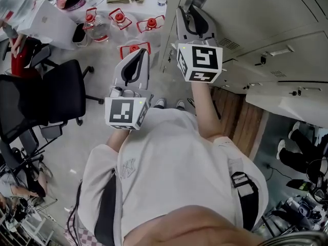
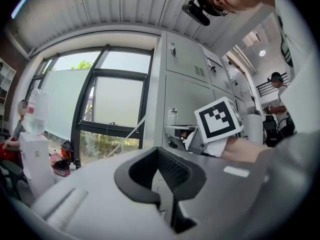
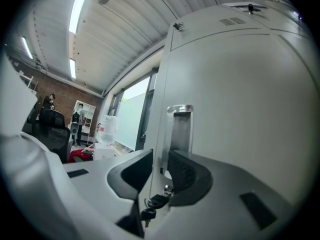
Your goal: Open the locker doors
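Note:
Grey metal lockers [image 1: 266, 19] fill the right side of the head view, and one door [image 1: 287, 104] low on the right stands swung out. My right gripper [image 1: 193, 9] is raised against the left end of the lockers. In the right gripper view its jaws [image 3: 160, 156] stand slightly apart astride the edge of a locker door [image 3: 240, 109], just below a recessed handle [image 3: 181, 126]; a bunch of keys [image 3: 149, 209] hangs in the lock beneath. My left gripper [image 1: 134, 55] hangs away from the lockers, shut and empty [image 2: 159, 154].
Black office chairs [image 1: 56, 96] stand on the floor at the left. Several red-capped water bottles [image 1: 118, 19] sit by the lockers' left end. A water dispenser [image 2: 35, 149] and a large window [image 2: 115, 104] lie to the left of the lockers. A seated person [image 1: 18, 40] is at far left.

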The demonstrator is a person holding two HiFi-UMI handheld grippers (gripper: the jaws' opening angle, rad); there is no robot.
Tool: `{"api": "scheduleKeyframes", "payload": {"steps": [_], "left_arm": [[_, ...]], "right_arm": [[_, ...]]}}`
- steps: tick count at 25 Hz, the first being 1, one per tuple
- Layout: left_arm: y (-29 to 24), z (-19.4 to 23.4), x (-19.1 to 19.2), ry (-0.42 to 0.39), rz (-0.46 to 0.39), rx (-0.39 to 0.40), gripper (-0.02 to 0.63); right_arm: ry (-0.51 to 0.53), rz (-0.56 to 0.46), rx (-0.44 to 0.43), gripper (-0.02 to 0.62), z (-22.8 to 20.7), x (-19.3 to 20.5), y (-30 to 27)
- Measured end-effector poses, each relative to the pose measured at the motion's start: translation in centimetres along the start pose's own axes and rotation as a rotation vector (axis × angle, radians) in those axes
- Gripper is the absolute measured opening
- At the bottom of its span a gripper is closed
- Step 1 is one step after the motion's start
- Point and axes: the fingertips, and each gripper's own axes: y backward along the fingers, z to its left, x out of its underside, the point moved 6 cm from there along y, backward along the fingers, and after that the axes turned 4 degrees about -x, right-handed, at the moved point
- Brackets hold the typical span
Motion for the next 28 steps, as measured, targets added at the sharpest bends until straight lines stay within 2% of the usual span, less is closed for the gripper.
{"api": "scheduleKeyframes", "payload": {"steps": [11, 21, 28], "left_arm": [[1.2, -0.4, 0.4, -0.001, 0.008, 0.035, 0.002], [2.8, -6.0, 0.2, -0.026, -0.006, 0.138, 0.002], [4.7, -11.6, -0.1, -0.021, -0.012, 0.169, 0.002]], "right_arm": [[-0.035, -0.073, -0.064, 0.071, 1.7, -0.1, 2.9], [-0.071, -0.128, -0.22, 0.071, 3.4, -0.3, 10.9], [-0.088, -0.156, -0.407, 0.071, 2.6, -0.3, 17.6]]}}
